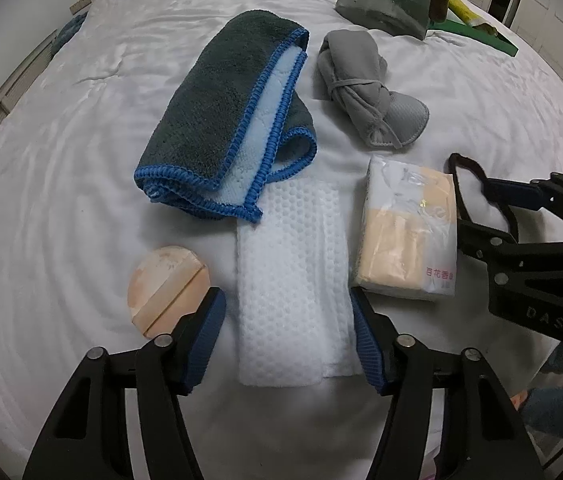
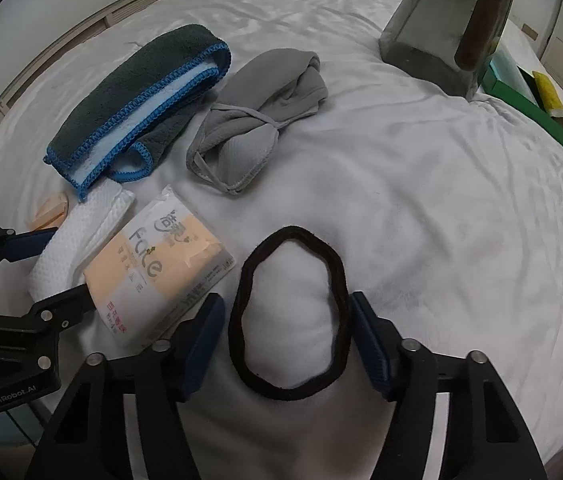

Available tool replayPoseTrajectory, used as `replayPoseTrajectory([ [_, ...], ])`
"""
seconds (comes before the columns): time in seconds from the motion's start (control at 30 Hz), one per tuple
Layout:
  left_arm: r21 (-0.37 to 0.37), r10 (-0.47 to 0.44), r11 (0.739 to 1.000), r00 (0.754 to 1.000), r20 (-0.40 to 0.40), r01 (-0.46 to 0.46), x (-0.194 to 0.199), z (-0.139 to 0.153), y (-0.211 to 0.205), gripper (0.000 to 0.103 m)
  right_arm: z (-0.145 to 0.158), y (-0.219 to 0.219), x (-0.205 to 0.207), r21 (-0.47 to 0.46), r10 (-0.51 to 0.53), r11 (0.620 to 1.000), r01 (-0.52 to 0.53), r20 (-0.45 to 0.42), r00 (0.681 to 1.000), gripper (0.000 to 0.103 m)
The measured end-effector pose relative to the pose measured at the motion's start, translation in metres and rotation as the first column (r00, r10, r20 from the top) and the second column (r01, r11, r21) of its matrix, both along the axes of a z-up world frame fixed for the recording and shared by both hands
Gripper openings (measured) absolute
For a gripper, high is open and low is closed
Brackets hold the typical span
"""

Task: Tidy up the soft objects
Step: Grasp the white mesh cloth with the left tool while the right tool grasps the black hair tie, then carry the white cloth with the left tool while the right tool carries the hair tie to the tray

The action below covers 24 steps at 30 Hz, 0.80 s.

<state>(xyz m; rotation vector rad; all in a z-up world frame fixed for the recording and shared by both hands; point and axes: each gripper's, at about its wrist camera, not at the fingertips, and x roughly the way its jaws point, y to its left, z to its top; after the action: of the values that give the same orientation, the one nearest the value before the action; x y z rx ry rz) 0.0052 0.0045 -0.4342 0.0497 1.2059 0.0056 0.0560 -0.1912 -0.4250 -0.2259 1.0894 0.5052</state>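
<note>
Your left gripper [image 1: 287, 336] straddles the white cloth [image 1: 293, 288], jaws spread; your right gripper [image 2: 287, 338] brackets the hair band [image 2: 289, 312], also released. Towel [image 1: 221, 128], mask [image 1: 365, 88], tissues [image 1: 405, 236] and puff [image 1: 167, 292] lie far and beside, seemingly unsorted

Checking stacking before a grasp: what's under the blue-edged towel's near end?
The near corner of the towel overlaps the far edge of the white cloth. Beneath the rest, only the bedsheet shows around it; anything fully covered stays hidden.
</note>
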Motion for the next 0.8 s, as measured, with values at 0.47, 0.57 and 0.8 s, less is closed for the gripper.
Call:
replayPoseTrajectory([
  [0.47,-0.022,-0.01,1.0,1.0,0.001,0.01,-0.001,0.003,-0.003,0.031,0.002,-0.007,0.001,0.037,0.005,0.999,-0.005,-0.008,1.0,0.033],
  [0.57,-0.03,-0.014,0.999,1.0,-0.002,0.014,0.001,0.004,-0.004,0.023,0.003,-0.012,0.002,0.059,0.004,0.998,-0.003,-0.028,1.0,0.029],
  [0.8,-0.038,-0.004,0.999,1.0,-0.005,0.004,0.003,0.009,-0.006,0.018,0.005,-0.024,0.006,0.098,0.025,0.995,-0.019,-0.068,0.997,0.008],
])
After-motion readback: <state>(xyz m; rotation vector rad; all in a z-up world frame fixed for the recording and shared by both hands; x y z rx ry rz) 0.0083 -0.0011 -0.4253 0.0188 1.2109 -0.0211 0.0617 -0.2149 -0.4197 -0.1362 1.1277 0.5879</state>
